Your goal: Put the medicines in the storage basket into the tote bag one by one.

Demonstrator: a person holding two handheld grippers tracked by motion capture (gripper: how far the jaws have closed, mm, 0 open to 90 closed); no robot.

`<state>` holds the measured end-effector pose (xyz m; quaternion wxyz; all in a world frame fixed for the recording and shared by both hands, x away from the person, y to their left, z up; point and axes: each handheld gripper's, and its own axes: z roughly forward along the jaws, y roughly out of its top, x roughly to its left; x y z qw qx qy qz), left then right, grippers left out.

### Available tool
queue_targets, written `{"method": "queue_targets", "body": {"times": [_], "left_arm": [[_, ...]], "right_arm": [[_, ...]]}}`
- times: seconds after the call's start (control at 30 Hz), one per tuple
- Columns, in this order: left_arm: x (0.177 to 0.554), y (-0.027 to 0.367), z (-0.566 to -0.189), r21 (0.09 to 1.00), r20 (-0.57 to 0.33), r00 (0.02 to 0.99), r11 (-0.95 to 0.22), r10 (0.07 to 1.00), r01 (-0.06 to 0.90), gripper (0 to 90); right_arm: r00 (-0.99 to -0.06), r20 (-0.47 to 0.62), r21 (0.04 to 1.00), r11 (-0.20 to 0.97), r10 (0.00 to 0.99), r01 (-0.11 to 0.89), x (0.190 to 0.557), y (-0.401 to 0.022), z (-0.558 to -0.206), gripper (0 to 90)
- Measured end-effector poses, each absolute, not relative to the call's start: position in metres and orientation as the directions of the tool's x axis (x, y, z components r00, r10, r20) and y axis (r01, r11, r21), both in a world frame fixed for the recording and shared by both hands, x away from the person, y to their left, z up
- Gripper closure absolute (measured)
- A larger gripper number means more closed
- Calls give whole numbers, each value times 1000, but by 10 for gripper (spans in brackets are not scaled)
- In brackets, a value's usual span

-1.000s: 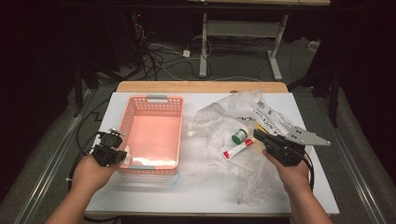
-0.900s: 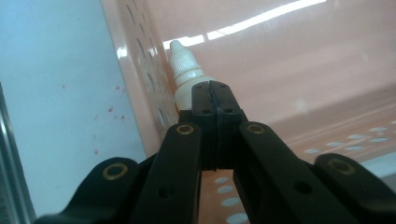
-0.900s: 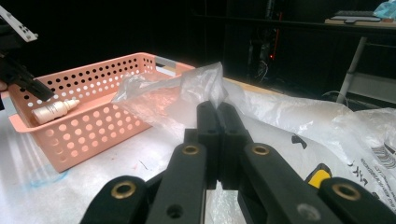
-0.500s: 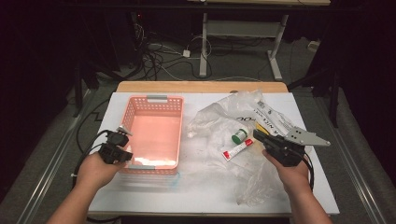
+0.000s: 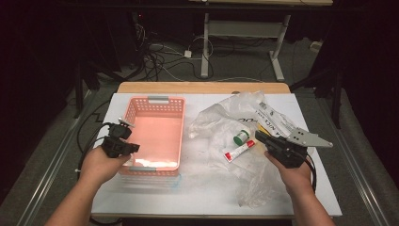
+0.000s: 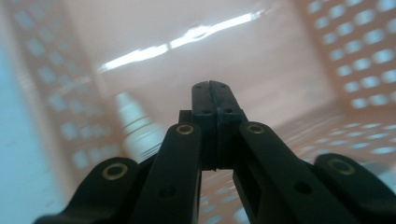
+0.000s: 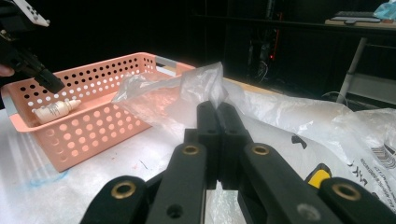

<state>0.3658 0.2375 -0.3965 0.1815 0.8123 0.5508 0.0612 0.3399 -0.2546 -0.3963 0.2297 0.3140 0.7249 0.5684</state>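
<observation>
The left gripper (image 5: 132,147) hangs over the near left corner of the pink basket (image 5: 157,104), jaws clenched and empty, above a small white bottle (image 7: 56,109) lying inside. The right gripper (image 5: 261,137), also clenched empty, waits near the tube (image 5: 239,150) on the plastic bag (image 5: 221,115), probably next to go.

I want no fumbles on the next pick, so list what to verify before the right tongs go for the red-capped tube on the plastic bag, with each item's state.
1. Right tongs empty: ok, jaws shut with nothing between them.
2. Right tongs ready to grasp: not ok, they must open first.
3. Red-capped tube reachable: ok, it lies uncovered on the plastic bag, just left of the right tongs.
4. Green-capped bottle clear of the tube: cannot tell, it sits very close beside it.
5. Pink basket has room: ok, one small white bottle lies by its near wall.
6. Left tongs out of the way: not ok, shut and over the basket's near left corner.
</observation>
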Motion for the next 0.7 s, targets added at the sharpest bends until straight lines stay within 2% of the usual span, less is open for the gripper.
{"method": "queue_targets", "body": {"times": [0.17, 0.7], "left_arm": [[363, 245, -406, 304, -45, 351, -322, 935, 896, 881], [360, 249, -421, 232, -9, 314, -304, 949, 924, 882]], "right_arm": [[-699, 21, 968, 160, 715, 193, 340, -253, -397, 900], [-703, 24, 967, 162, 711, 197, 341, -250, -398, 900]]}}
